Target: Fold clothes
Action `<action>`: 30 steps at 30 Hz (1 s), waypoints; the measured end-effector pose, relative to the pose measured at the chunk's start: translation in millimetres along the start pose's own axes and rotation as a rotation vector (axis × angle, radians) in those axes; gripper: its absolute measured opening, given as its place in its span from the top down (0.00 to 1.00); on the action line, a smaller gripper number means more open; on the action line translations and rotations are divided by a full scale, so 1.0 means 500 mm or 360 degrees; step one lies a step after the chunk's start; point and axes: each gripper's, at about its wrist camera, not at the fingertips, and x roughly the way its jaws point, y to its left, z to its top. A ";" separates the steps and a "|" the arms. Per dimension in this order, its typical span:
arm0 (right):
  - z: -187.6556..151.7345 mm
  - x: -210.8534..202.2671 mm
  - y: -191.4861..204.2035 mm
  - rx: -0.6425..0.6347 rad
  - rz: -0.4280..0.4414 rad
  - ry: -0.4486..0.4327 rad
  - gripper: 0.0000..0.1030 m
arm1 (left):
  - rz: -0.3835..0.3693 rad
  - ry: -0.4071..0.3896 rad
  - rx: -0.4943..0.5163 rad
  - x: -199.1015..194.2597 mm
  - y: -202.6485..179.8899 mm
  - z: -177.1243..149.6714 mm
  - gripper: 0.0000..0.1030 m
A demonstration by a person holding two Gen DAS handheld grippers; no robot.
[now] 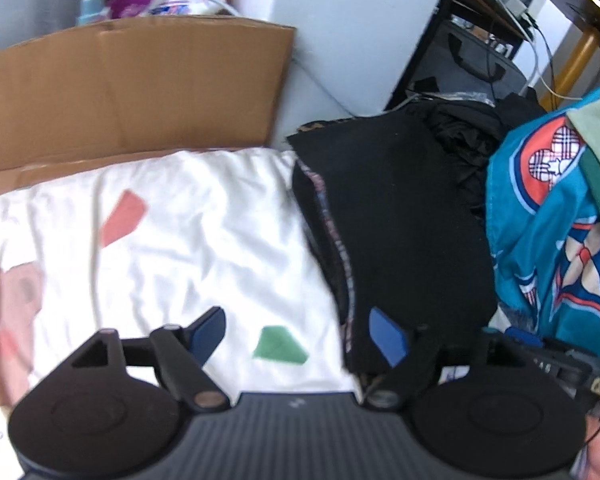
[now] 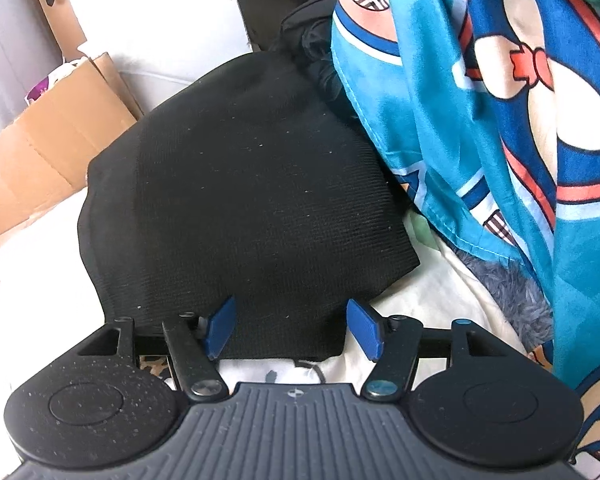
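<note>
Black clothes: a folded black knit piece lies flat on the white sheet. It is the big thing in the middle of the right camera's view. In the left camera it shows as a stack with a striped edge on its left side.
White sheet: it lies under the black clothes and has a pink patch and a green patch on it, both left of the black clothes.
Left gripper: its two blue fingers are wide apart and hold nothing. One finger is over the white sheet. The other one is over the near left edge of the black clothes.
Right gripper: its fingers are spread apart too, with nothing between them. Both blue tips sit at the near edge of the black clothes. I cannot tell if they touch the cloth.
Blue cloth: a bright blue patterned cloth is heaped just right of the black clothes and touches their right side.
Cardboard box: it stands behind the white sheet, left of the black clothes.
Dark pile: more crumpled black cloth lies behind the black clothes.
</note>
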 end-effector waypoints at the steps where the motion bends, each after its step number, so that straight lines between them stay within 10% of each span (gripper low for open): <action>1: 0.001 -0.004 0.006 -0.0007 -0.0005 0.0023 0.34 | 0.0027 0.0006 -0.0013 -0.013 0.006 -0.002 0.19; 12: 0.045 -0.121 0.075 -0.0010 -0.0078 0.0181 0.02 | 0.0152 0.0057 -0.0161 -0.202 0.047 0.024 0.01; 30: 0.186 -0.358 0.156 0.0115 0.0063 0.0389 0.01 | 0.0214 -0.0012 -0.0485 -0.538 0.053 0.047 0.00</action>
